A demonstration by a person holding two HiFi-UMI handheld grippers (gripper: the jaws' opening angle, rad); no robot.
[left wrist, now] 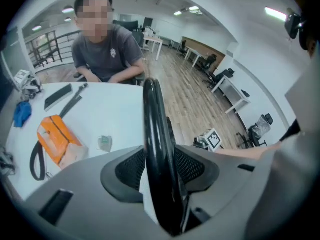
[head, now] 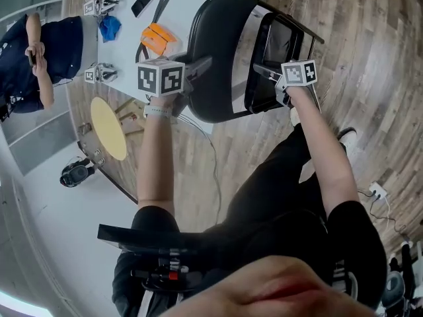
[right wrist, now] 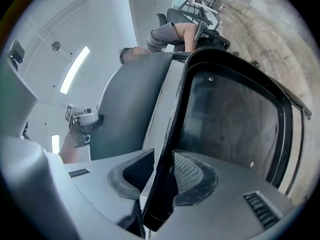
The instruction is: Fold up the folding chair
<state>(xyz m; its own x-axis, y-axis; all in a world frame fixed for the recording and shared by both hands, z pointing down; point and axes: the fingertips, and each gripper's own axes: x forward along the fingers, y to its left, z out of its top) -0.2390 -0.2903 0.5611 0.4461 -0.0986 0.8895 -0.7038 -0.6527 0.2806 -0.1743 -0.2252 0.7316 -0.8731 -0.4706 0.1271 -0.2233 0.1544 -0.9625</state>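
The black folding chair stands in front of me beside the white table. My left gripper reaches to the edge of its rounded black panel. That edge runs between the jaws of the left gripper, which stand open, with a white gap showing beside the left pad. My right gripper is at the thin black rim of the framed panel. The right gripper is shut on this rim, a pad on each side of it.
The white table holds an orange pouch, a blue cloth, a black phone and two spare grippers. A person sits at its far side. A round wooden stool and headphones are at my left.
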